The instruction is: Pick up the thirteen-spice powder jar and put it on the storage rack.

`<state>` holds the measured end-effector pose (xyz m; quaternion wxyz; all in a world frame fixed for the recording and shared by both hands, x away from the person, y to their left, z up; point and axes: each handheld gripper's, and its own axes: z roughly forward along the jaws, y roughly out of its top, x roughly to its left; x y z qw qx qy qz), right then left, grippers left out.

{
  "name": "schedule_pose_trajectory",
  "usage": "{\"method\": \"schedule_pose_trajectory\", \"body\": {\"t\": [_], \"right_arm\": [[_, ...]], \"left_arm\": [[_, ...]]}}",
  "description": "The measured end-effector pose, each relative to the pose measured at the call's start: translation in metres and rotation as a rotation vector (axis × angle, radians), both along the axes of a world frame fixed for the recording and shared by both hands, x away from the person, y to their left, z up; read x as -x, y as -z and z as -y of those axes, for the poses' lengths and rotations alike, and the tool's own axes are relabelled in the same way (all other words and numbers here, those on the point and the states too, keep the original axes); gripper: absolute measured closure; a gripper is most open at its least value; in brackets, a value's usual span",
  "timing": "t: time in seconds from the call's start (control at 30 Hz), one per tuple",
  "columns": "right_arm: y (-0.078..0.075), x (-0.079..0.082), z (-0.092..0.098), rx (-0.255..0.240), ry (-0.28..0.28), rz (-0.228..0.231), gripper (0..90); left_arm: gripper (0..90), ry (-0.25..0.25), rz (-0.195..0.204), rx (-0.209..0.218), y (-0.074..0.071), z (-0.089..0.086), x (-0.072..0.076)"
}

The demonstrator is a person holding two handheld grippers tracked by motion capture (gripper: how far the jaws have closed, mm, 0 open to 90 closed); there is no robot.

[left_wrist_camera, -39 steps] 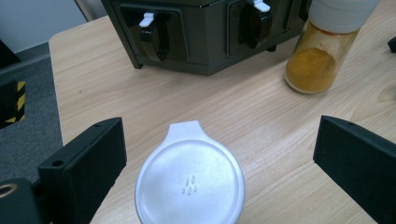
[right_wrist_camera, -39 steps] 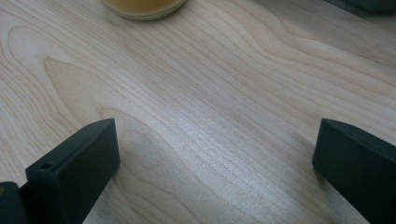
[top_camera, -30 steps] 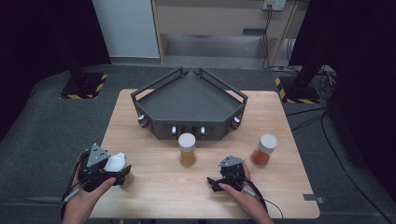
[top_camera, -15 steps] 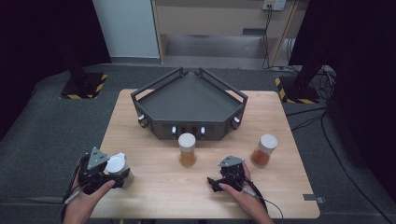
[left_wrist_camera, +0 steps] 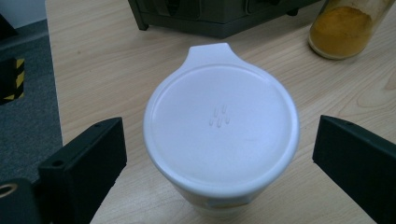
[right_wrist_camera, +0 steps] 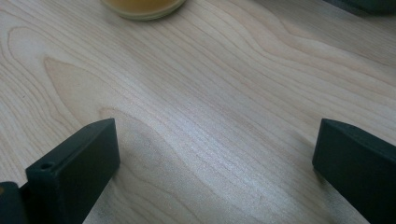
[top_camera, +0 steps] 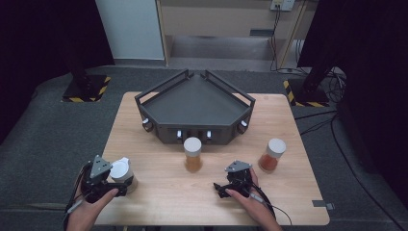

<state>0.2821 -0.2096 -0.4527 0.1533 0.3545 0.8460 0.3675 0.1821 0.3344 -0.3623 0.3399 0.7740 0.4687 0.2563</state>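
Near the table's front edge, the released left claw (left_wrist_camera: 219,154) straddles the white-lidded jar (left_wrist_camera: 221,130).

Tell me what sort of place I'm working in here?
Likely a lab or recording studio, not a home: black curtains flank a lone wooden table on grey carpet, stands with hazard-striped bases sit behind it, and cables run to a wall socket.
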Motion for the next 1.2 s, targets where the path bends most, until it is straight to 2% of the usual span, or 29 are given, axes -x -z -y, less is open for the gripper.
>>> {"method": "schedule_pose_trajectory", "body": {"t": [0.53,0.87,1.03,1.2], "right_arm": [[0.000,0.000,0.000,0.000,0.001,0.000,0.8],[0.000,0.000,0.000,0.000,0.001,0.000,0.9],[0.000,0.000,0.000,0.000,0.002,0.000,0.9],[0.000,0.000,0.000,0.000,0.002,0.000,0.9]], "left_arm": [[3.0,0.000,0.004,0.016,0.018,-0.002,0.001],[7.0,-0.003,0.025,0.026,0.033,-0.002,0.001],[11.6,-0.021,0.034,0.051,0.040,-0.004,0.001],[20.1,-0.030,0.039,0.068,0.044,-0.005,0.000]]}}
